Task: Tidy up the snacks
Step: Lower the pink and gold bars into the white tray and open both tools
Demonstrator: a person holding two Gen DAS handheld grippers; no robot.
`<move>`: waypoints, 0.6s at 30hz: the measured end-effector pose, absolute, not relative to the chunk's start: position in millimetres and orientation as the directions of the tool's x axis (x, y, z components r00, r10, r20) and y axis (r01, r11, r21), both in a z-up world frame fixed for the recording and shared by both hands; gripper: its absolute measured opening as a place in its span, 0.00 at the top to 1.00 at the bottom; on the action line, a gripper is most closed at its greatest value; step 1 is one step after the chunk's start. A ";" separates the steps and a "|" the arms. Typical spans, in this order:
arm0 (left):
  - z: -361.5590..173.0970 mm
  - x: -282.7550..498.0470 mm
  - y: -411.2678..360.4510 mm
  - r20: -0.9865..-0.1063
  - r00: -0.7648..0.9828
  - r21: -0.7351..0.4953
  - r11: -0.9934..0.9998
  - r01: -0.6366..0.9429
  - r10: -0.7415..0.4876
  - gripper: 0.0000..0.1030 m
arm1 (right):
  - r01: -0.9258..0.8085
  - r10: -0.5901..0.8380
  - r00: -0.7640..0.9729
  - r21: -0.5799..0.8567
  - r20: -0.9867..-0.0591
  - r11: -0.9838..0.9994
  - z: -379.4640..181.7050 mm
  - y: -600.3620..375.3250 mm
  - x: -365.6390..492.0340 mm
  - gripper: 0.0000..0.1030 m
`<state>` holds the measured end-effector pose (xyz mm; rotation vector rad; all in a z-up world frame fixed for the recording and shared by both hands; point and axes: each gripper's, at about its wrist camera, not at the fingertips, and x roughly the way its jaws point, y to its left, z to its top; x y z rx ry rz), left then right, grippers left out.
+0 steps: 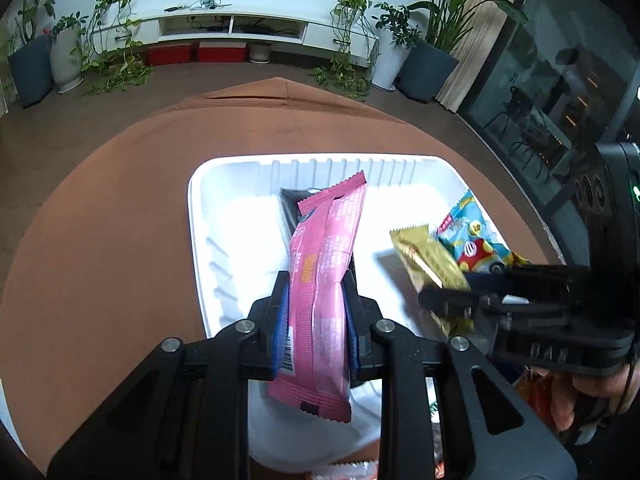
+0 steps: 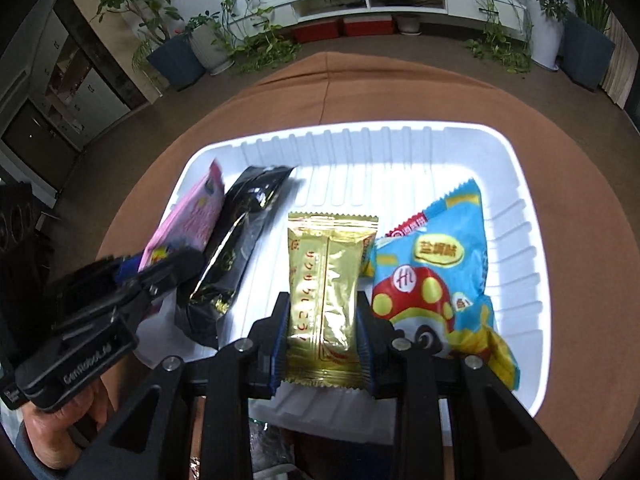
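Note:
My left gripper (image 1: 316,292) is shut on a long pink snack packet (image 1: 328,248), held lengthwise over the left part of a white plastic tray (image 1: 224,200). A black packet (image 1: 290,208) lies in the tray under it. My right gripper (image 2: 324,312) is shut on a gold foil packet (image 2: 328,280) over the tray's middle. A blue packet with a red cartoon car (image 2: 432,272) lies in the tray (image 2: 516,184) just right of it. The right wrist view also shows the black packet (image 2: 240,240), the pink packet (image 2: 192,216) and the left gripper (image 2: 160,268) at the left.
The tray rests on a round table under a brown cloth (image 1: 120,200). More wrapped snacks (image 1: 532,392) lie near the table's front edge, below the tray. A person's hand (image 2: 52,428) grips the left tool. Potted plants (image 1: 432,40) and a white TV cabinet (image 1: 240,28) stand across the floor.

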<state>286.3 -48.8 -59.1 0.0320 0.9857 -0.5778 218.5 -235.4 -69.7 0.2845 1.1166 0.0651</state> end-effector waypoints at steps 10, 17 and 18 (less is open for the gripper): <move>-61.9 295.7 -59.1 -0.801 0.420 -0.183 0.842 0.507 -0.427 0.76 | 0.120 0.174 0.442 0.250 -0.880 0.961 -71.4 -229.2 219.2 0.68; -61.5 285.7 -63.9 -0.806 0.417 -0.167 0.836 0.522 -0.421 0.54 | 0.125 0.184 0.449 0.266 -0.874 0.956 -69.9 -229.9 219.3 0.60; -60.0 282.7 -64.1 -0.807 0.414 -0.165 0.834 0.527 -0.421 0.51 | 0.122 0.185 0.452 0.266 -0.873 0.956 -69.1 -229.5 219.2 0.56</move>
